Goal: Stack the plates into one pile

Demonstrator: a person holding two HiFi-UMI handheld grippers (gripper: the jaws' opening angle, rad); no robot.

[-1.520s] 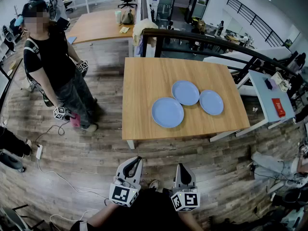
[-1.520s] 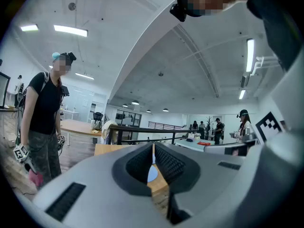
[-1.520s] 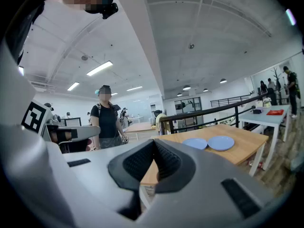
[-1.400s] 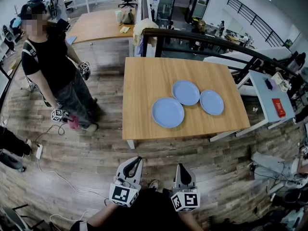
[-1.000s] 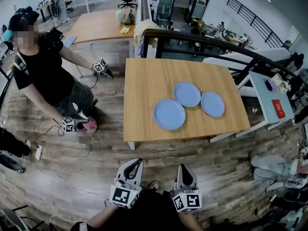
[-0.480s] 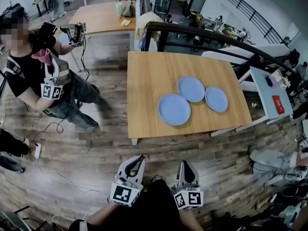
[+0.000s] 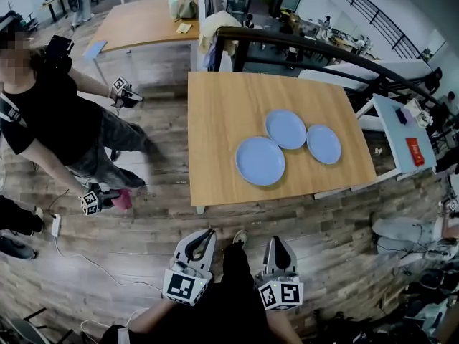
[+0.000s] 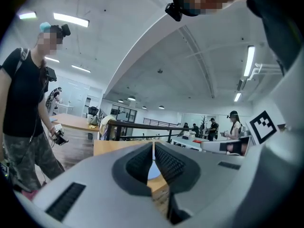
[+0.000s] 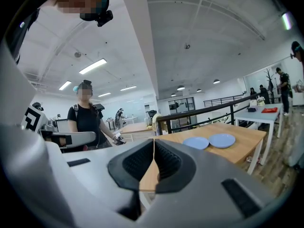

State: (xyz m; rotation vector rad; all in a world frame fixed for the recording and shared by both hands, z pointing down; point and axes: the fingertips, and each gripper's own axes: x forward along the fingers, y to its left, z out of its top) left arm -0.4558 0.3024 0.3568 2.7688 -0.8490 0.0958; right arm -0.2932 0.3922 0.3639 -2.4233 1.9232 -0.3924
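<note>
Three blue plates lie side by side on the wooden table (image 7: 215, 113): a large one (image 7: 260, 160) at the front, a second (image 7: 286, 129) behind it and a third (image 7: 324, 144) to the right. They lie close together, unstacked. Both grippers hover over the floor, short of the table's near edge. My left gripper (image 7: 208, 233) is shut with nothing in it, and so is my right gripper (image 7: 277, 241). In the right gripper view two plates (image 9: 196, 142) (image 9: 222, 139) show beyond the shut jaws (image 9: 154, 144). The left gripper view shows a sliver of plate (image 8: 153, 171) behind its shut jaws (image 8: 153, 146).
A person in a black shirt (image 7: 50, 120) stands left of the table holding two grippers. Another wooden table (image 7: 143, 24) stands behind, a black railing (image 7: 301, 45) runs along the back, and a white table (image 7: 401, 131) is at the right. Cables (image 7: 72, 256) lie on the floor.
The table has drawn slightly nearer in the head view. The person at the left has swung both arms about and lowered one gripper. My grippers remain shut and empty.
</note>
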